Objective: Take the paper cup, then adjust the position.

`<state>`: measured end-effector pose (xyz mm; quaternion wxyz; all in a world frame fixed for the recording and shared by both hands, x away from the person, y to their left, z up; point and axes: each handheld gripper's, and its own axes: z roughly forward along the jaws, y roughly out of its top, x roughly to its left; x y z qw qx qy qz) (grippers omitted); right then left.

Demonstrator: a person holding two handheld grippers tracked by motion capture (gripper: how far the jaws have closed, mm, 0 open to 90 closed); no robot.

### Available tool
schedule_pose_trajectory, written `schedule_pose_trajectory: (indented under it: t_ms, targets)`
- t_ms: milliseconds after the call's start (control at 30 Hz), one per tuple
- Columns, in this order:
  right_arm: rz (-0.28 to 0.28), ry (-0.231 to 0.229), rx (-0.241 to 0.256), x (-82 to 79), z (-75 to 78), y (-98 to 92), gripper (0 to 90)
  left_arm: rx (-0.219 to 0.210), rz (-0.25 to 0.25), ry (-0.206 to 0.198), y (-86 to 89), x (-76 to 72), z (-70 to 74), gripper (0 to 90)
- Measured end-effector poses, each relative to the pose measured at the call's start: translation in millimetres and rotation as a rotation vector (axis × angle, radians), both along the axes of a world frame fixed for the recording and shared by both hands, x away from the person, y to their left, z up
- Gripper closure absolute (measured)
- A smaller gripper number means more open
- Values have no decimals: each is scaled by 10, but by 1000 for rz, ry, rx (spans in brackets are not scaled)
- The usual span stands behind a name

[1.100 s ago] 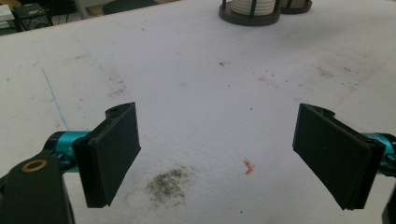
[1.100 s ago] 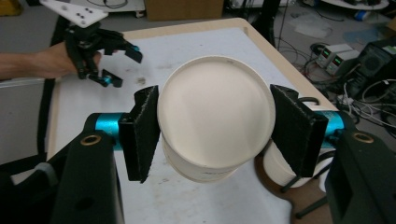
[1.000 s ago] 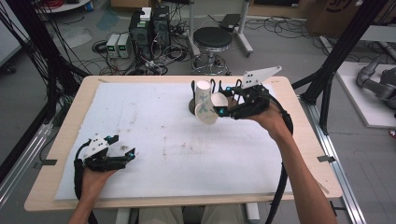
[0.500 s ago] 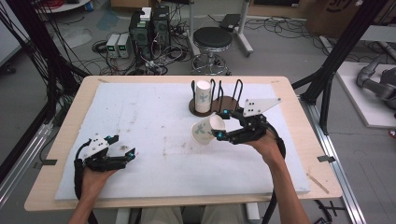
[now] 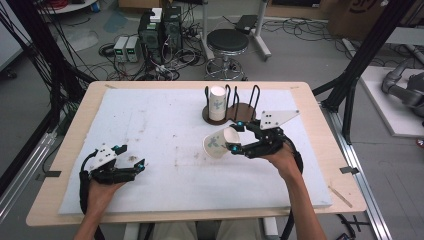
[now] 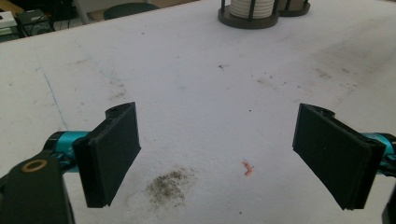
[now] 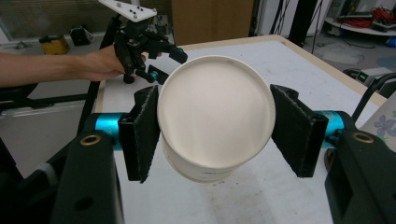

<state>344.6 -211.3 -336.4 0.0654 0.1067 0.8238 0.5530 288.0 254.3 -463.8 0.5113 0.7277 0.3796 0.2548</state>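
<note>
A white paper cup (image 5: 218,142) with a floral print lies on its side in the air just above the white mat (image 5: 165,125), and my right gripper (image 5: 234,136) is shut on it. In the right gripper view a round end of the cup (image 7: 215,116) faces the camera, with the black pads (image 7: 142,130) pressed on both sides of it. Behind it, a dark wire cup rack (image 5: 231,111) holds a stack of cups (image 5: 216,102). My left gripper (image 5: 131,156) rests open near the mat's front left. Its jaws stand wide apart over bare mat (image 6: 217,149).
The rack's base with cups (image 6: 252,11) shows at the far edge in the left gripper view. A dirt smudge (image 6: 168,184) and a small orange scrap (image 6: 247,168) lie between the left jaws. A stool (image 5: 227,42) and electronics (image 5: 160,30) stand beyond the table.
My right gripper has carried the cup away from the rack, toward the person and slightly left, lower over the mat. The left gripper has stayed in place.
</note>
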Motion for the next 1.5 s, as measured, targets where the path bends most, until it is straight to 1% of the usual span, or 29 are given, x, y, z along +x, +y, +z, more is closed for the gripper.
schedule_pose_trajectory:
  t_ms: [133,400,433,600,667,700,733,800,833,933,1000,1100,1200,1300,1333,1433,1500]
  targets:
    - [-2,0,-1,23,-16,-8,376,-14,5,7,14,6,0,146]
    - [-9,10,1,51,-28,-12,376,-21,2,10,27,11,1,146]
    - [-7,6,0,56,-30,-13,376,-23,0,10,30,12,1,146]
    - [-9,11,-10,63,-41,-2,376,-51,5,20,58,19,2,146]
    - [-7,9,-9,66,-43,1,376,-57,-4,23,66,26,6,146]
    - [-3,14,-7,63,-43,3,376,-55,-18,30,68,35,13,146]
    - [-3,15,-6,61,-42,3,376,-42,-36,34,73,47,26,146]
    - [1,10,-5,67,-41,-3,376,-21,-70,32,87,68,70,146]
    - [4,23,-7,58,-38,-5,376,-22,-89,31,97,77,100,146]
    - [13,15,5,65,-39,-3,376,-6,-150,23,125,100,206,146]
    - [19,23,7,65,-41,0,376,-16,-201,19,140,119,279,146]
    - [28,21,9,68,-44,14,376,-17,-272,12,153,150,381,146]
    - [41,21,9,69,-42,28,376,-19,-333,7,135,186,461,146]
    - [55,23,11,64,-33,45,376,-31,-396,1,71,218,515,146]
    - [60,23,11,65,-28,51,376,-31,-426,-3,25,230,539,146]
    - [78,19,9,62,6,90,376,-39,-484,-20,-115,257,590,146]
    - [88,17,5,63,29,118,376,-37,-518,-29,-216,276,623,146]
